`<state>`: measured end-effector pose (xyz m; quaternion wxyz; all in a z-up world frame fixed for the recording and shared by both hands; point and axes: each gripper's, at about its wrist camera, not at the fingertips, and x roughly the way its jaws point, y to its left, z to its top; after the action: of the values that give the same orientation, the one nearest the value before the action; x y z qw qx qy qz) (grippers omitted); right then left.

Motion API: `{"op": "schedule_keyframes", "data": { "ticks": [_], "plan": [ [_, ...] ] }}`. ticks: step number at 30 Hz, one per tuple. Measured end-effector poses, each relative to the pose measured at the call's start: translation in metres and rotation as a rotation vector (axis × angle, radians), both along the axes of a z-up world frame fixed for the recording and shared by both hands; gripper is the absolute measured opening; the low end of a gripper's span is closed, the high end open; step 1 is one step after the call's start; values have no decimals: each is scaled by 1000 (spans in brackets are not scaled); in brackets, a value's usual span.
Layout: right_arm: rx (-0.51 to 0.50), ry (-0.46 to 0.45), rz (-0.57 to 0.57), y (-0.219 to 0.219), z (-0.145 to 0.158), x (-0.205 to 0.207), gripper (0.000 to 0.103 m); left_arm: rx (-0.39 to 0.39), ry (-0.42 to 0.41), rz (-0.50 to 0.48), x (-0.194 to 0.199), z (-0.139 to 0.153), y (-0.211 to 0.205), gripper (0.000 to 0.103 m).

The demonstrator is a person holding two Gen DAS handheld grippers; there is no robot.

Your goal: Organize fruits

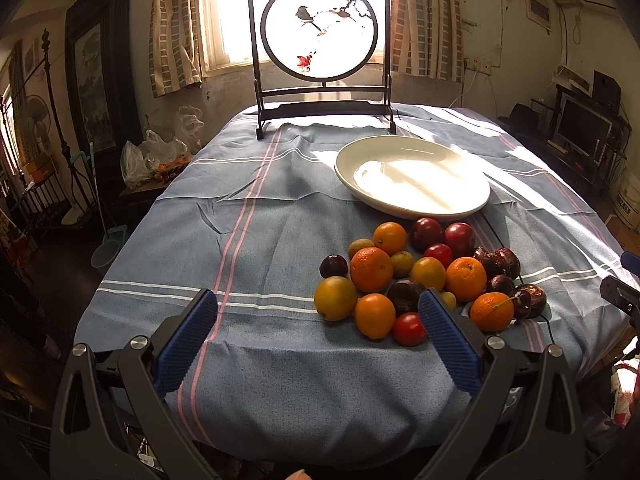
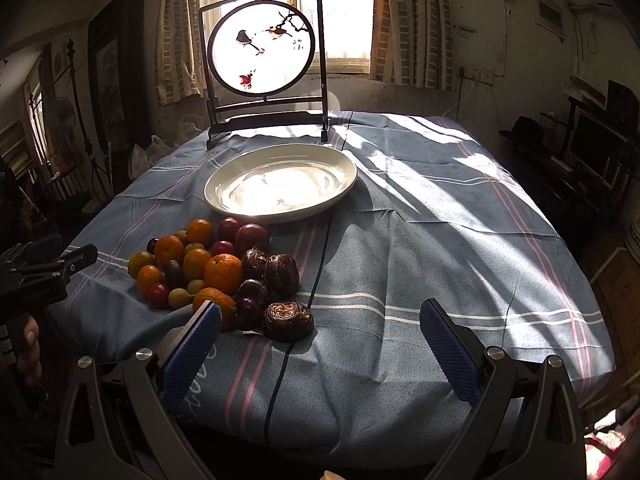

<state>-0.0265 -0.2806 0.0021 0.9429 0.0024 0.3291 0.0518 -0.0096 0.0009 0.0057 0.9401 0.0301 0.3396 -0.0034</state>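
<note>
A pile of fruit [image 1: 424, 276] lies on the blue striped cloth: oranges [image 1: 371, 269], red plums [image 1: 459, 237], small tomatoes [image 1: 409, 329] and dark wrinkled passion fruits [image 2: 289, 320]. Behind the pile sits an empty white plate [image 1: 412, 176] [image 2: 280, 184]. My left gripper [image 1: 318, 306] is open above the table's near edge, its right finger just in front of the pile. My right gripper [image 2: 320, 316] is open too, to the right of the pile [image 2: 216, 268], its left finger close to an orange [image 2: 213, 298]. Neither holds anything.
A framed round bird screen [image 1: 320, 36] [image 2: 262, 54] stands at the table's far end before a bright window. A thin black cable [image 2: 316, 280] runs across the cloth beside the fruit. Furniture and plastic bags [image 1: 156, 156] crowd the left; a monitor [image 1: 584, 128] is at right.
</note>
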Motion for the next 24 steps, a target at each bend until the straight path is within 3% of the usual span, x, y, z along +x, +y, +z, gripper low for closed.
{"op": "schedule_keyframes", "data": {
  "ticks": [24],
  "plan": [
    [-15,16,70,12,-6,-3,100,-2,10,1,0,-6,-2,98]
  ]
}}
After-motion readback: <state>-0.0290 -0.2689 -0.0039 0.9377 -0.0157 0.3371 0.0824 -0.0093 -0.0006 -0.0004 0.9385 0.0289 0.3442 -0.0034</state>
